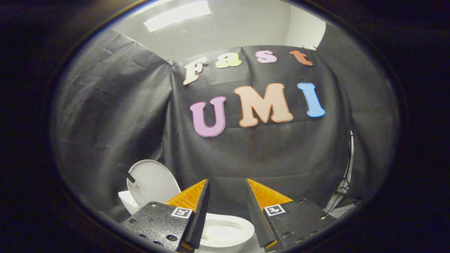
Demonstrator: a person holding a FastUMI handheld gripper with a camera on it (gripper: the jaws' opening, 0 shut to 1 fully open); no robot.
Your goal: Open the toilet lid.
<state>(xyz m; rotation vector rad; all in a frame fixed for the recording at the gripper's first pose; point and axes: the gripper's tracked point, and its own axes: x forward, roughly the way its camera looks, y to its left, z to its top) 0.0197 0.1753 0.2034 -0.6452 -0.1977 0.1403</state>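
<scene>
My gripper [227,186] hung above the toilet [225,232] with jaws spread wide, holding nothing and touching nothing. The bowl sat below and between my fingers [197,211], its rim showing in the gap. The lid [153,182] stood raised at the back of the toilet, beyond my left finger, leaning toward the booth wall.

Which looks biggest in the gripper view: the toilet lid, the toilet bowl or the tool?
1. Open tool, though it's nearest the camera.
2. and 3. Raised toilet lid and toilet bowl look alike; the tool hides part of both.
</scene>
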